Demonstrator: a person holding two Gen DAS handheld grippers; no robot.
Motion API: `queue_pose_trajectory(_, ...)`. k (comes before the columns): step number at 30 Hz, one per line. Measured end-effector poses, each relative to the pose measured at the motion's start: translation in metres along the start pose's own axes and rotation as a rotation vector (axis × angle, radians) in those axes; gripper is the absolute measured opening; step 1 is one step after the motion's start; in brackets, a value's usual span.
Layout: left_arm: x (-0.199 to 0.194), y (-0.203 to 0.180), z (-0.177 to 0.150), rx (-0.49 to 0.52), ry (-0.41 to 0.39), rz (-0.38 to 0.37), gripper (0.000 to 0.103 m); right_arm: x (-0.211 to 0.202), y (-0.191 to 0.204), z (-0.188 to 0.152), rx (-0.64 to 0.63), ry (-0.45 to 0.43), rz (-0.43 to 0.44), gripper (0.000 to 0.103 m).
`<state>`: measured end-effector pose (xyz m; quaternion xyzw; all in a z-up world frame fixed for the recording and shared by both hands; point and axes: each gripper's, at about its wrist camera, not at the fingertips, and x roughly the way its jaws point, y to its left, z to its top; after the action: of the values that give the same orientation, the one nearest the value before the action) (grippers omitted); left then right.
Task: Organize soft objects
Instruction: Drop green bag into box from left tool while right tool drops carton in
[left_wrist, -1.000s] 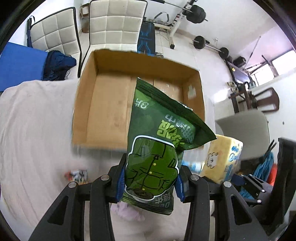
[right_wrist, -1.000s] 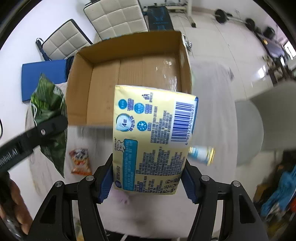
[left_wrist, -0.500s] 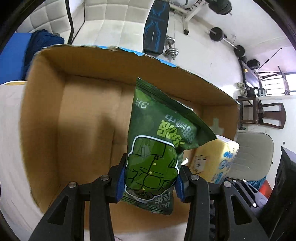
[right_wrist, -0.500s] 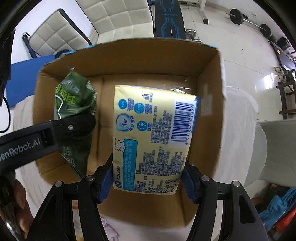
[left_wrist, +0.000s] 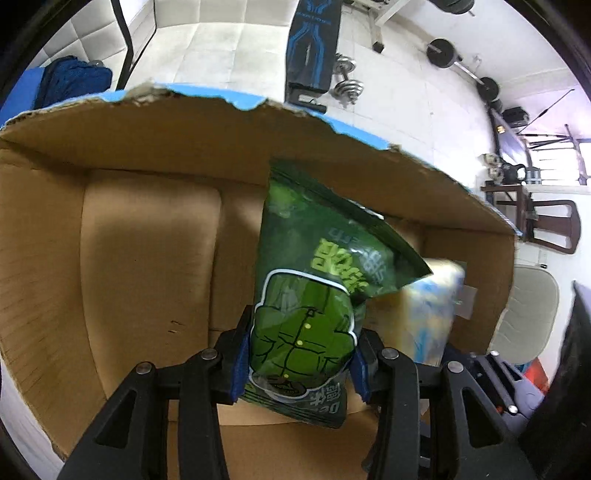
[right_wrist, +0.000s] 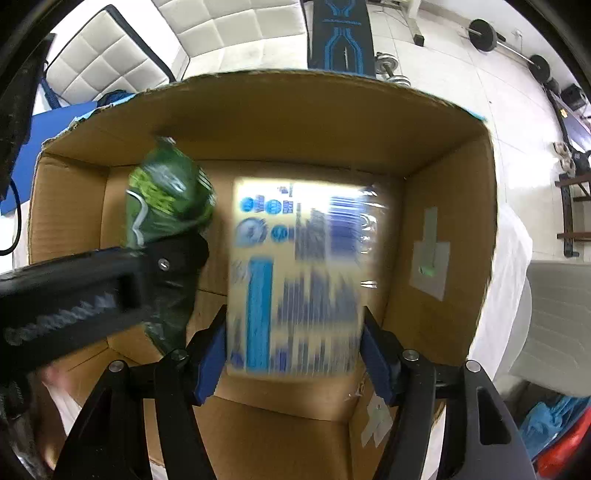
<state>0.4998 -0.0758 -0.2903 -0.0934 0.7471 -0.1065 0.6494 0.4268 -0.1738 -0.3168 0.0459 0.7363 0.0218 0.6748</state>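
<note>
The green snack bag (left_wrist: 306, 325) was pinched low on its body between the blue pads of the left gripper (left_wrist: 301, 363), so most of it stood up and leaned toward one o'clock from the jaws. Held by its bottom like that, it could hang free over the open cardboard box (left_wrist: 122, 236), which looked like the place meant for the soft things. In the right wrist view the same bag (right_wrist: 166, 206) showed at ten o'clock from the right gripper (right_wrist: 295, 354), inside the box walls.

The yellow tissue pack (right_wrist: 303, 273) sat squarely between the right gripper's blue pads, clamped across its width and rising toward twelve o'clock. It was blurred, so whether it touched the box floor I could not tell. The two packs were side by side, near each other but apart, bag on the left. Beyond the box (right_wrist: 443, 229) were white padded chairs (right_wrist: 110, 59) and dumbbells (left_wrist: 345, 79) on the floor.
</note>
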Motion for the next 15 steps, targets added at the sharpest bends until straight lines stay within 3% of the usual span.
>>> queue_pose_trajectory(2,0.003,0.007,0.004,-0.009,0.011,0.006,0.045,-0.004,0.004,-0.003,0.0,0.0,-0.007,0.078)
queue_pose_trajectory(3,0.001,0.007,0.003,-0.008,0.01,0.004,0.054,-0.007,0.005,-0.004,0.0,-0.006,-0.012,0.081)
queue_pose_trajectory(7,-0.011,0.007,-0.002,0.003,-0.015,0.011,0.06,-0.009,0.007,0.002,0.003,-0.005,-0.021,0.082)
queue_pose_trajectory(9,-0.017,0.008,-0.006,0.008,-0.029,0.012,0.072,-0.01,0.002,0.003,0.003,-0.003,-0.033,0.082)
queue_pose_trajectory(15,-0.041,0.018,-0.02,0.021,-0.077,0.037,0.091,-0.015,0.008,-0.013,0.02,-0.005,-0.013,0.1)
